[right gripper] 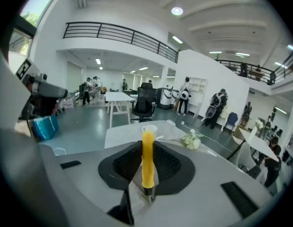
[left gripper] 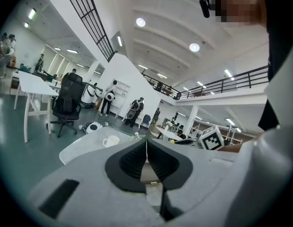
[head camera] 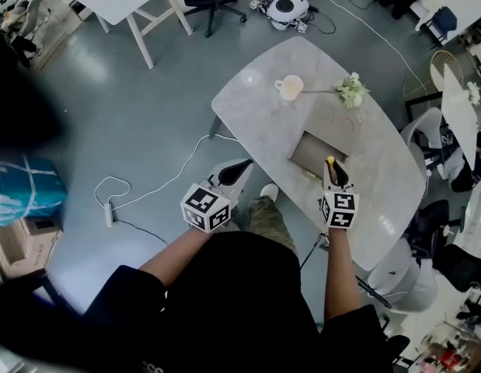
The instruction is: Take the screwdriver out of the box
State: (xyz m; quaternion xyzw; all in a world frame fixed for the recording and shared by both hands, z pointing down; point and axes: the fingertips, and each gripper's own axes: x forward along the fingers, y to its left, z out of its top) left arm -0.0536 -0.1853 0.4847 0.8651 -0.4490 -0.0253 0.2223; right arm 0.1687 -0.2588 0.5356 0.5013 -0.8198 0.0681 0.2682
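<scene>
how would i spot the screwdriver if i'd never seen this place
Find the pale oval table, then the open brown box on it. Right by the box, the right gripper clamps the screwdriver: the only slim yellow-handled thing there.

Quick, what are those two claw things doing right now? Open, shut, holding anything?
Left gripper: closed, nothing between its jaws.
Right gripper: closed on the yellow-handled screwdriver.
</scene>
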